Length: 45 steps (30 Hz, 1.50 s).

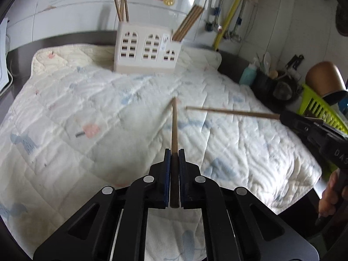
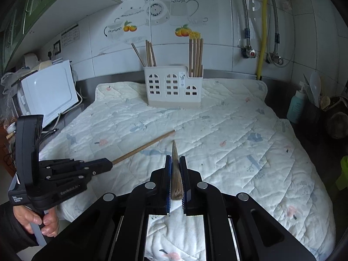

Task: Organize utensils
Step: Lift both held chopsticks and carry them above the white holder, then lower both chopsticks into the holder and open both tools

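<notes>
Chopsticks in both: left hand-held gripper point(image 1: 173, 152) pinches one chopstick point(image 1: 174, 126) tight, right hand-held gripper point(image 2: 175, 159) clamps another chopstick point(image 2: 175, 163), both over the quilted mat point(image 2: 217, 134), well short of the white holder point(image 2: 174, 87)

We see a quilted cloth mat point(image 2: 217, 130), soft, matt and puckered along its stitching. The chopstick point(image 1: 174, 130) in our left gripper point(image 1: 173, 152) looks like smooth matt wood, as does the chopstick point(image 2: 176, 174) in our right gripper point(image 2: 175, 157), whose cut end shows grain. Both grippers look like matt black plastic with shiny metal pins. The holder point(image 2: 174, 84) seems smooth matt white plastic. Behind it, the wall tiles point(image 2: 217, 21) are glossy.
</notes>
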{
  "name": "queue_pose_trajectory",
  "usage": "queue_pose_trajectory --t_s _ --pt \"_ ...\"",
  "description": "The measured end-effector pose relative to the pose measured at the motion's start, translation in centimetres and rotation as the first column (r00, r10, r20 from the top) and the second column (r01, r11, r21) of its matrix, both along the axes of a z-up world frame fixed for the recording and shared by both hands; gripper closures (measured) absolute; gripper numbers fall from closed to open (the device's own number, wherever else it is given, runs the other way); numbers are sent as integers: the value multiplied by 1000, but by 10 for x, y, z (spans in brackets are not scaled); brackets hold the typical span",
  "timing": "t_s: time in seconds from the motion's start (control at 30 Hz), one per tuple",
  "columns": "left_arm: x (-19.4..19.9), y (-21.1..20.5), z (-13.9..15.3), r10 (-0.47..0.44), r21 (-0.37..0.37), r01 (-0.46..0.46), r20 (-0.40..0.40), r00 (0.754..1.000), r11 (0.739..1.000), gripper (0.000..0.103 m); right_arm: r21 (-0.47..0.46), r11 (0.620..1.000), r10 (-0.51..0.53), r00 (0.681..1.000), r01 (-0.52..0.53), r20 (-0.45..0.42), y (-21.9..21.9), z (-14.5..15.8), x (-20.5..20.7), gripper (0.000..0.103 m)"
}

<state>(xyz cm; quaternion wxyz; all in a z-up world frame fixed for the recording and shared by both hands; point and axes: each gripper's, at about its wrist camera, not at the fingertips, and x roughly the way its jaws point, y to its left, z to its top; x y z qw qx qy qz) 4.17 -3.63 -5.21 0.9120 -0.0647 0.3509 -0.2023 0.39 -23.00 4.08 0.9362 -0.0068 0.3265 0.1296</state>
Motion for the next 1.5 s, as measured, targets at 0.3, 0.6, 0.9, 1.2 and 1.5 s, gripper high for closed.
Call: queue_pose_trajectory --t_s 0.3,0.6,0.9,1.2,1.5 --pt "18 3 36 -4 -10 5 91 996 1000 98 31 998 57 998 -58 31 -6 40 23 96" --pt "43 11 70 2 -22 0 119 993 1000 98 44 989 142 989 -144 35 -5 82 65 96" --pt "78 16 111 15 -19 -12 157 988 1000 98 65 980 181 980 -186 79 1 145 140 96" --pt "119 23 135 27 11 -29 178 984 1000 98 55 989 131 980 -140 147 8 188 227 96" --pt "152 30 175 50 16 -56 251 967 998 98 20 998 54 993 -56 104 2 173 293 96"
